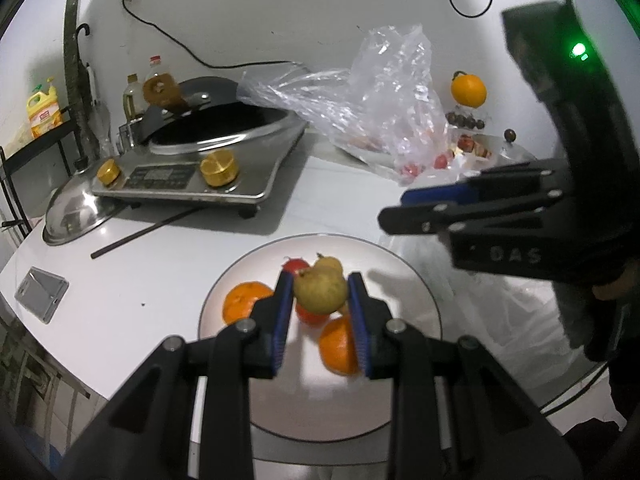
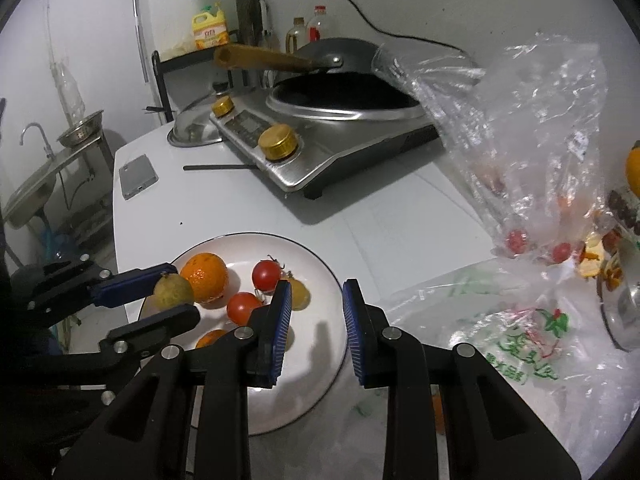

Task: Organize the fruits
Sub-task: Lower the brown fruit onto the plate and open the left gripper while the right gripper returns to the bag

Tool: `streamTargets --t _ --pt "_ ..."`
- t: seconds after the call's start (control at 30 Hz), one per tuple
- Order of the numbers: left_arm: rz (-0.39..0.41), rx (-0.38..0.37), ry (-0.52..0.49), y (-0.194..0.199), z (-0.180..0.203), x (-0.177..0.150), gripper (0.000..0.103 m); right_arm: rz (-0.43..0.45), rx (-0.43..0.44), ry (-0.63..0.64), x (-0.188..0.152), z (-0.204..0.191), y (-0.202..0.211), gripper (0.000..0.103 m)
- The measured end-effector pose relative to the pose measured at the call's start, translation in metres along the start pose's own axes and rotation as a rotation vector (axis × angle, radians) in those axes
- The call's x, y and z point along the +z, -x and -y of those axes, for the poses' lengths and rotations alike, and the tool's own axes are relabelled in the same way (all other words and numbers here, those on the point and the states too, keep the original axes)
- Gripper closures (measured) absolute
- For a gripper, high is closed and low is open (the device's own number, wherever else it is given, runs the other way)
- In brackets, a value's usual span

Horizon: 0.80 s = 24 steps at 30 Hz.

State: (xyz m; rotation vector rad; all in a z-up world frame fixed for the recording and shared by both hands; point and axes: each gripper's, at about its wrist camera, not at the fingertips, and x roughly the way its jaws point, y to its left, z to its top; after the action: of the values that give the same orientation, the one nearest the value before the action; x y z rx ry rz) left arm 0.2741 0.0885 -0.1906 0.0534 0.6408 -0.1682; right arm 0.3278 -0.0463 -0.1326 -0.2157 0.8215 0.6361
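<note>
Now my left gripper (image 1: pixel 320 300) squeezes the greenish pear (image 1: pixel 320 290) over the plate (image 1: pixel 408 276) to set it down; my right gripper (image 2: pixel 316 312), jaws parted, holds nothing.

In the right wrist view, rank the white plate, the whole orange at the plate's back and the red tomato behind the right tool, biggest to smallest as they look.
1. White plate, by far the largest.
2. Orange.
3. Red tomato, clearly smaller than the orange beside it; both sit at similar depth, so this order looks reliable.
</note>
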Motion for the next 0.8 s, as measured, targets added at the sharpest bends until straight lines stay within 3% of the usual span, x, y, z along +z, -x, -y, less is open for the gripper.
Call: streamTargets --t 0.8 --pt "-0.068 -0.007 -0.03 -0.054 0.038 0.02 0.075 0.048 0.004 -0.025 -0.014 0.049 0.018 0.075"
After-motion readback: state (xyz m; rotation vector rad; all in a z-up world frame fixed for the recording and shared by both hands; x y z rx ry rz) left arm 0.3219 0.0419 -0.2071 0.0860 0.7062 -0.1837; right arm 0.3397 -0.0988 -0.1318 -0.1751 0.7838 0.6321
